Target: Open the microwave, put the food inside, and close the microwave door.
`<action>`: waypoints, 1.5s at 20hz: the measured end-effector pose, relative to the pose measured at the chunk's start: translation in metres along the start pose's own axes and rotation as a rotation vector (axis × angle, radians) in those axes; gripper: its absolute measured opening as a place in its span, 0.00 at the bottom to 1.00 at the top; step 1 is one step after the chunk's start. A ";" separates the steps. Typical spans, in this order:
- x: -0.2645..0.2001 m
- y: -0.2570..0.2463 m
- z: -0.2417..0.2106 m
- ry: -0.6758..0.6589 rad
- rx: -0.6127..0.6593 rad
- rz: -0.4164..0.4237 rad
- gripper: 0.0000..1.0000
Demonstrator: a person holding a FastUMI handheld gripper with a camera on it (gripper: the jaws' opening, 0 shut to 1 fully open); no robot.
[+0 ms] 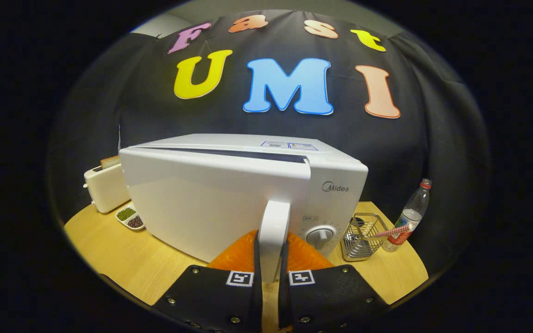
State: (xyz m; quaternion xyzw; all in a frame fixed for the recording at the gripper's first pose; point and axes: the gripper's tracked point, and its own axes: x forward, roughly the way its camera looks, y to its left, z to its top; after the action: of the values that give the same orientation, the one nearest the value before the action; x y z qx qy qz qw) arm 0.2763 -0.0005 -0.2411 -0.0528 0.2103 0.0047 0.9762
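The tool pinches the microwave door handle between both fingers; the door stands slightly ajar from the microwave on the desk, the handle left of the dial.

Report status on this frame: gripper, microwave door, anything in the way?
Gripper shut on door handle. Microwave door ajar, partly swung out. Wire basket and bottle stand right of it, clear of the door.

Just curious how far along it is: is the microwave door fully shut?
No, the microwave door stands slightly ajar, a dark gap along its top, with the gripper clamped on the door handle.
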 end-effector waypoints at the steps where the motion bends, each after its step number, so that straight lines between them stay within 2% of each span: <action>1: -0.005 0.002 -0.001 0.003 0.013 0.009 0.14; 4: -0.022 0.012 -0.008 0.023 0.037 0.030 0.13; 6: -0.040 0.021 -0.013 0.039 0.040 0.041 0.19; 9: -0.067 0.040 -0.020 0.046 0.023 0.056 0.21; 22: -0.147 0.125 -0.042 0.035 -0.049 0.092 0.22; 30: -0.175 0.172 -0.048 0.016 -0.023 0.063 0.22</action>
State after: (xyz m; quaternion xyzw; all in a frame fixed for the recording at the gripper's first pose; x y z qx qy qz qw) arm 0.0918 0.1679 -0.2296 -0.0575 0.2194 0.0375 0.9732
